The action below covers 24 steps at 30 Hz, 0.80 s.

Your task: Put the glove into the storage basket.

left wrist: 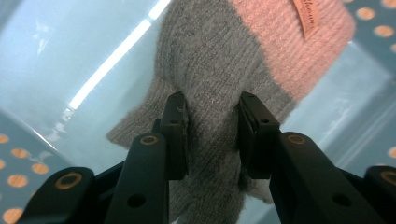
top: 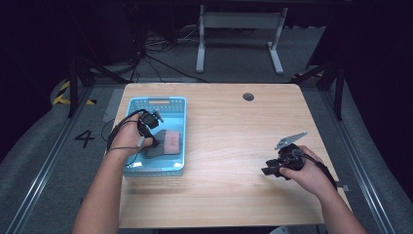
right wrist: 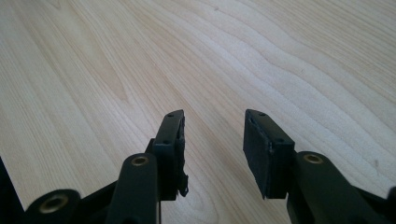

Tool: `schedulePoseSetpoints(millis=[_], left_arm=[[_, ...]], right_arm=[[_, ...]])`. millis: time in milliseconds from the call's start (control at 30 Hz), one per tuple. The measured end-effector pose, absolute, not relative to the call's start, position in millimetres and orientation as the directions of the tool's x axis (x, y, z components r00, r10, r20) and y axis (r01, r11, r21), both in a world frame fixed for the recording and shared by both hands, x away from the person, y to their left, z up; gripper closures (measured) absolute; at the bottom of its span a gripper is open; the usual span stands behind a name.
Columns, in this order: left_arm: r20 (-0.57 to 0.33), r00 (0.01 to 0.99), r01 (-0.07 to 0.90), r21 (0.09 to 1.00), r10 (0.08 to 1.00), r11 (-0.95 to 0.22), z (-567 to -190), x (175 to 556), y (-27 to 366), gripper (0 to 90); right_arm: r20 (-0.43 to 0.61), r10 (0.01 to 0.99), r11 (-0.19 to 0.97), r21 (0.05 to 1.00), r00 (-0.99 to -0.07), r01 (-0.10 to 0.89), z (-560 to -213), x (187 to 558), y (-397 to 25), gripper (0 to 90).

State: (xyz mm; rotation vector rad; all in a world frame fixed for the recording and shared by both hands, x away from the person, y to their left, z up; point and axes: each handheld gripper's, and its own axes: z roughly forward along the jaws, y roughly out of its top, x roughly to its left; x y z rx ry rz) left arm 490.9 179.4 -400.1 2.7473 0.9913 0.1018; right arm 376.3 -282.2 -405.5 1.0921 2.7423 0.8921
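Right of the blue basket (top: 181,127), well apart from it, the right gripper (right wrist: 212,140) hangs over bare table (top: 234,146), jaws spread. Inside the basket, the left gripper (left wrist: 212,126) straddles a grey-and-pink knit mitten (left wrist: 224,60), jaws spread around the grey part.

My left gripper (left wrist: 212,135) straddles the grey end of a grey-and-pink knitted glove (left wrist: 224,65) inside the pale blue perforated plastic basket (left wrist: 56,56), jaws still parted.
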Motion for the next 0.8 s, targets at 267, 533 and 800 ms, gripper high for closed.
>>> schedulePoseSetpoints(millis=[267,533,800], left_arm=[[0.095,0.789,0.566,0.272,0.607,-0.778,-400.0,489.5,175.4,47.8],[0.107,0.754,0.573,0.377,0.649,-0.728,-377.0,470.6,176.5,41.4],[0.075,0.761,0.538,0.479,0.644,-0.693,-346.1,430.7,166.0,41.6]], right_arm=[[0.143,0.631,0.585,0.557,-0.762,0.590,-402.7,373.2,-282.2,57.5],[0.140,0.624,0.591,0.560,-0.769,0.581,-401.9,375.8,-280.5,56.8],[0.136,0.613,0.595,0.569,-0.779,0.568,-398.8,382.5,-277.0,56.6]])
